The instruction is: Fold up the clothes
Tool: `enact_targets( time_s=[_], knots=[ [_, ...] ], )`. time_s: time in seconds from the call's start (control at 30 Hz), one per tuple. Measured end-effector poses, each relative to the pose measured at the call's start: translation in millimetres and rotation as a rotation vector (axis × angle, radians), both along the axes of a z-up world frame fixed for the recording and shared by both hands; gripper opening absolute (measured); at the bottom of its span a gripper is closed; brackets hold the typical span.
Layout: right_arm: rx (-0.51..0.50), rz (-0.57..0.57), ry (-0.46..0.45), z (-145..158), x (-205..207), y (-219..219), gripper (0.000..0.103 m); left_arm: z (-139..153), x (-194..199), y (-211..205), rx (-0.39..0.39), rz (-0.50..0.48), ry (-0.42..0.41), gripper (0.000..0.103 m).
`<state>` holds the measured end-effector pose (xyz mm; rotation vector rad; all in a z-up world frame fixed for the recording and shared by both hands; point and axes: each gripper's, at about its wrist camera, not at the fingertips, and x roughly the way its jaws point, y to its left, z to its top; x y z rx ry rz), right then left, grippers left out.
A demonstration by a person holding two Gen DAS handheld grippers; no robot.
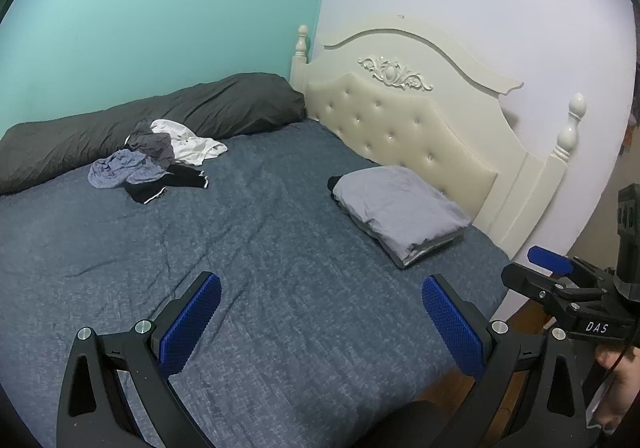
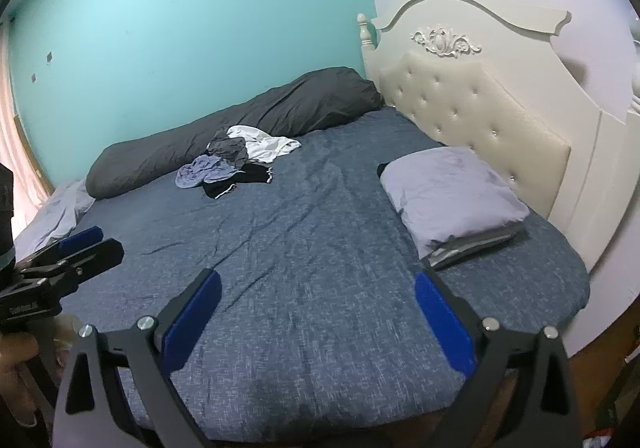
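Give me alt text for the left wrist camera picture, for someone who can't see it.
Open, empty left tongs hover over a blue bedspread. A stack of folded clothes lies near the cream headboard, and a pile of unfolded clothes sits farther back beside a long dark pillow. The right tongs show at the right edge.

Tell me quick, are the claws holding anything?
Left claw: open, holding nothing.
Right claw: open, holding nothing.

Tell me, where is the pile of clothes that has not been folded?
The unfolded pile lies on the far left of the bed in both views, against the long dark pillow, well apart from the folded stack by the headboard.
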<state>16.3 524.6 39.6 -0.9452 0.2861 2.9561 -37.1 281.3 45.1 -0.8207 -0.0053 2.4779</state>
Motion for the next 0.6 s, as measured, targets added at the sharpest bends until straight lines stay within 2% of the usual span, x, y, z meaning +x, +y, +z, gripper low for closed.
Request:
enact_targets(
  time_s=[0.17,0.6],
  knots=[
    [0.005,0.002,0.005,1,7,-5,0.099,-3,4,-3,0.006,-0.002,-0.013,0.103],
    [0.021,0.004,0.035,4,27,-26,0.1,1,22,-18,0.007,0.036,0.032,0.103]
  ],
)
